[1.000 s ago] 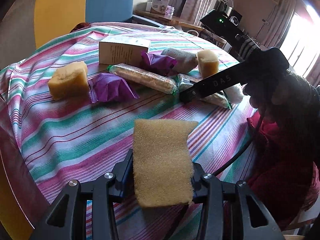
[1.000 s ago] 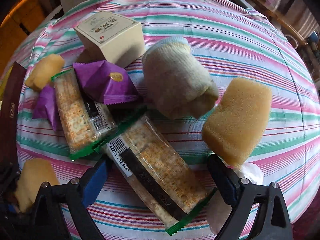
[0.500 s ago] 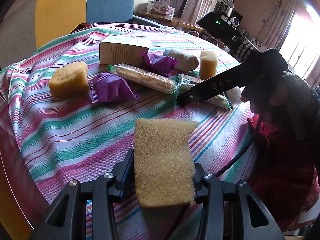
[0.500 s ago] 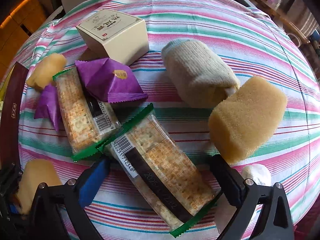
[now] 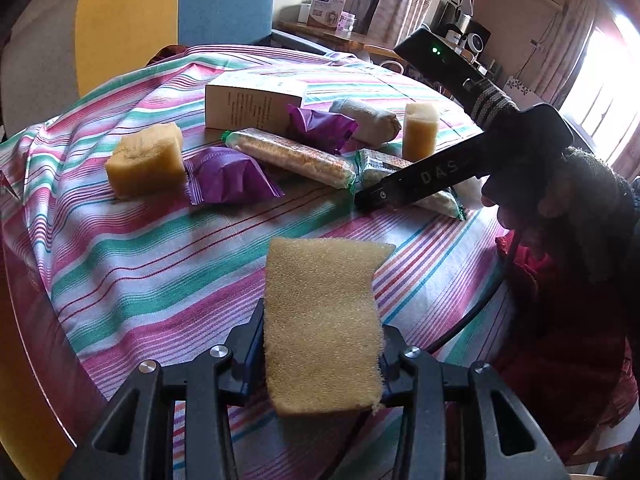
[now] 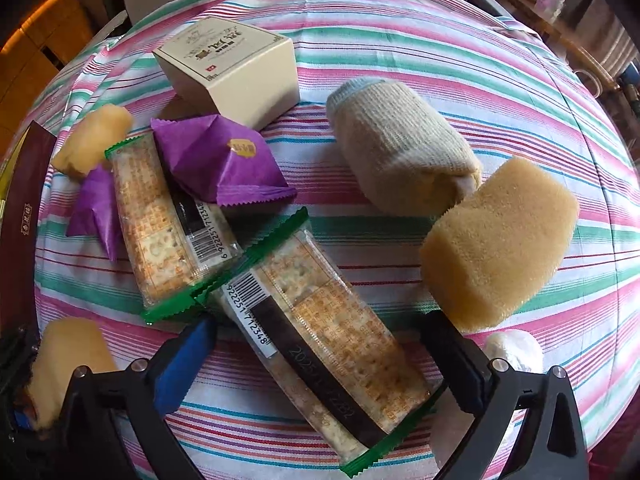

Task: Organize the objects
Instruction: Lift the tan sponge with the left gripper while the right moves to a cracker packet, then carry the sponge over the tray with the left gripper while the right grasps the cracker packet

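Note:
My left gripper (image 5: 322, 344) is shut on a tan sponge (image 5: 320, 320), its jaws still closing on it above the table's near edge. My right gripper (image 6: 316, 328) hangs wide open, pointing down over a cracker pack (image 6: 328, 328) that lies between its fingers untouched. A second cracker pack (image 6: 168, 224) lies to its left. Just beyond the right finger, another sponge (image 6: 500, 240) stands upright beside a rolled beige cloth (image 6: 400, 148). Two purple packets (image 6: 220, 160) (image 6: 96, 208), a third sponge (image 5: 146, 158) and a cream box (image 6: 232, 64) lie further back.
All of it rests on a round table with a striped cloth (image 5: 140, 264). A small white lump (image 6: 512, 350) lies by the right finger. A yellow and blue chair (image 5: 176, 8) stands behind. A person's red clothing (image 5: 560, 340) is at the right edge.
The sponge near the right gripper went from tilted to standing upright, and the rolled cloth rolled away to the far right. The right jaws widened slightly. The left gripper kept still.

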`<state>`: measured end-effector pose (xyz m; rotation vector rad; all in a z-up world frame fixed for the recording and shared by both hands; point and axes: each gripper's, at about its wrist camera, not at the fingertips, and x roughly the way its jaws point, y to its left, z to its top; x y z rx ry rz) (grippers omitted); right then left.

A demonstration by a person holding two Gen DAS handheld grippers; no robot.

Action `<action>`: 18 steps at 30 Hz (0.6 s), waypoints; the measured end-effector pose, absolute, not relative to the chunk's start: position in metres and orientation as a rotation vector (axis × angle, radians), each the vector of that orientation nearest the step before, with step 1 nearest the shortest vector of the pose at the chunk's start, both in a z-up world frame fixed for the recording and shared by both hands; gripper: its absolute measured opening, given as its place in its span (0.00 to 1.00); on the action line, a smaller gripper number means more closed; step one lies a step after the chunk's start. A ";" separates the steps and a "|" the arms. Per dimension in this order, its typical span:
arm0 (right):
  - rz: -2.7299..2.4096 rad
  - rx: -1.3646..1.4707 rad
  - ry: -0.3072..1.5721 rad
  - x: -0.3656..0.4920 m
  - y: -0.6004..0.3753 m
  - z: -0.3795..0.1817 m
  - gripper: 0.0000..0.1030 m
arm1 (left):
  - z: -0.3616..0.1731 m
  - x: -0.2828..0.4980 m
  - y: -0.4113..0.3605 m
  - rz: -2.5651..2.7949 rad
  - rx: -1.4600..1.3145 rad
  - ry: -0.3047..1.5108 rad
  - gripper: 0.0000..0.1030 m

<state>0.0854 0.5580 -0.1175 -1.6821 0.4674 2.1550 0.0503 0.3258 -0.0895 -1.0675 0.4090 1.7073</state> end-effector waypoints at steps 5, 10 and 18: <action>2.155 -1.682 0.468 0.086 0.559 -0.116 1.00 | -0.068 0.049 0.314 1.719 -1.047 0.358 0.42; 2.157 -1.678 0.460 0.087 0.563 -0.114 1.00 | -0.030 0.033 0.275 1.774 -1.033 0.253 0.42; 2.154 -1.679 0.442 0.093 0.566 -0.113 1.00 | -0.017 -0.051 0.143 2.118 -1.227 0.081 0.42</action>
